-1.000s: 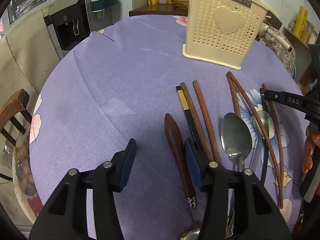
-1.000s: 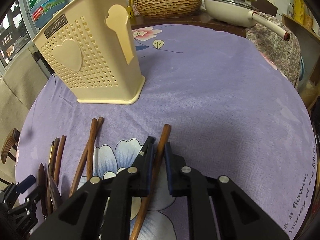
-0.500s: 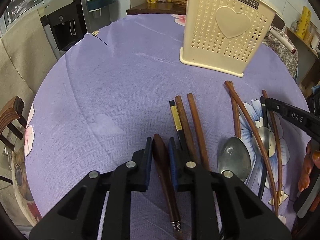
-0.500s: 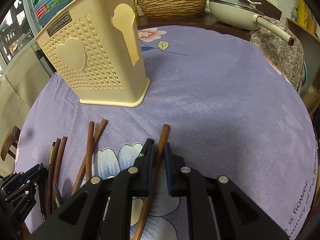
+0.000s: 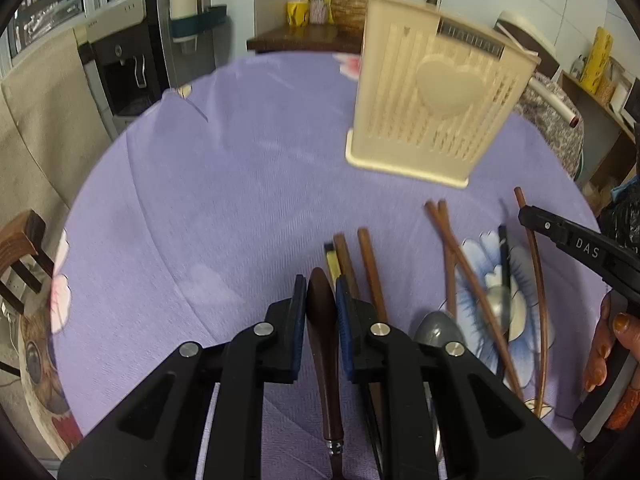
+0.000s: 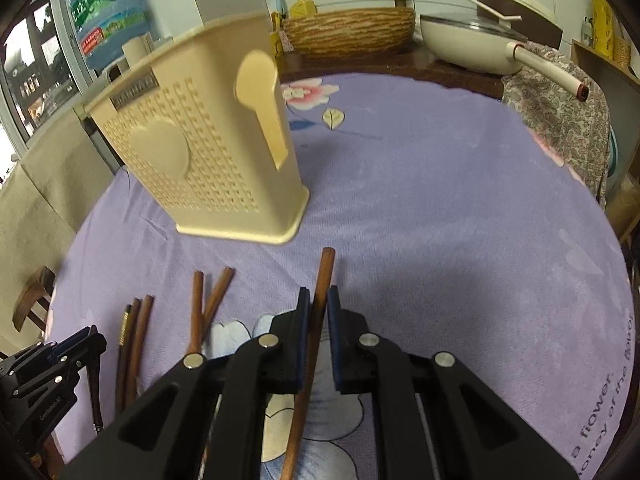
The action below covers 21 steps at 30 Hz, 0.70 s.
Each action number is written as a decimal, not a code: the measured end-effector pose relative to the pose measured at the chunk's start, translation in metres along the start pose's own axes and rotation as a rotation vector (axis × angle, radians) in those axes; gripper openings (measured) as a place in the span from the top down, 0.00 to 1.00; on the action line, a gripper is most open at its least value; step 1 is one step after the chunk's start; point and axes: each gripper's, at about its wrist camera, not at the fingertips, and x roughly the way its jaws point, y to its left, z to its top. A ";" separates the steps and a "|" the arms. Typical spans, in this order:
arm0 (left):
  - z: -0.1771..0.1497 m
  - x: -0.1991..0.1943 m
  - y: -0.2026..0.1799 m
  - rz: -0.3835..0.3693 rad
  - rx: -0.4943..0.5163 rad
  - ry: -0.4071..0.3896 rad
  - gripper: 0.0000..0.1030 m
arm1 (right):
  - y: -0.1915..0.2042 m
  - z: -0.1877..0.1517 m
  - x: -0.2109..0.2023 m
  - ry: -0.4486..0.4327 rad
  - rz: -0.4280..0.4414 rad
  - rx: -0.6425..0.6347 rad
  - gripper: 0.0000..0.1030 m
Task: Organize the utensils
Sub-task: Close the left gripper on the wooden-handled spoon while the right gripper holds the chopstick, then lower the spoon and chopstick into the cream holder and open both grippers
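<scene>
Barely begun: left gripper clamped on a dark wooden handle, right gripper clamped on a brown chopstick, both just off the purple worktop. Left to do: chopsticks and a metal spoon lying loose before the cream holder, nothing visibly in it. Readable: "DAS" on the right gripper's finger, "a flower" and "honey" on the cloth; holder's label blurred.
</scene>
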 end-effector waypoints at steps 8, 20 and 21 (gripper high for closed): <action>0.026 -0.071 0.006 -0.024 0.003 -0.184 0.85 | -0.002 0.022 -0.080 -0.177 0.115 -0.039 0.93; 0.023 -0.106 0.012 -0.017 0.008 -0.267 0.85 | 0.002 0.022 -0.176 -0.324 0.156 -0.173 0.93; 0.022 -0.107 0.013 -0.018 0.009 -0.268 0.85 | 0.001 0.021 -0.179 -0.328 0.156 -0.178 0.93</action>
